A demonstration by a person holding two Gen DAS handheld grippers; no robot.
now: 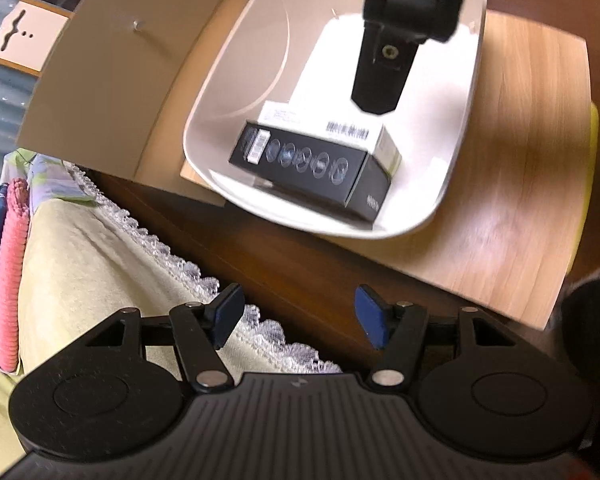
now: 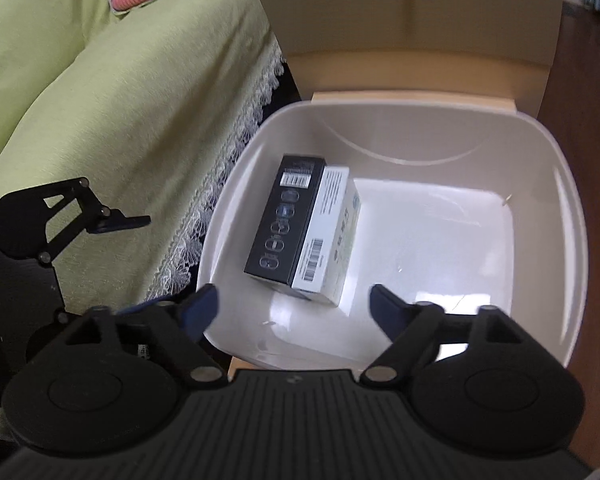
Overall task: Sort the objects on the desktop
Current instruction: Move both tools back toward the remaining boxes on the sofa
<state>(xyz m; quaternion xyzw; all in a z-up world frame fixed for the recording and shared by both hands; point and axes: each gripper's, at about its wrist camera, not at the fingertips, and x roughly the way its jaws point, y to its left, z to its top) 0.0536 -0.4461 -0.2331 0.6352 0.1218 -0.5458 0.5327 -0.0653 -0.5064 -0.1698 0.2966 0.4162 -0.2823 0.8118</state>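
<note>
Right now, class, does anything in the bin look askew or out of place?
Nothing stands out. The black box and white box lie side by side, touching, flat in the bin. Both grippers are open and empty.

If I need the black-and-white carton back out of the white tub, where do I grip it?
Probably from straight above with the right gripper, which is open over the white plastic tub. Close across the short width of the black-and-white rectangular carton, black side to white side, near mid-length. It lies flat near the tub's left wall, so a sideways approach looks blocked.
</note>
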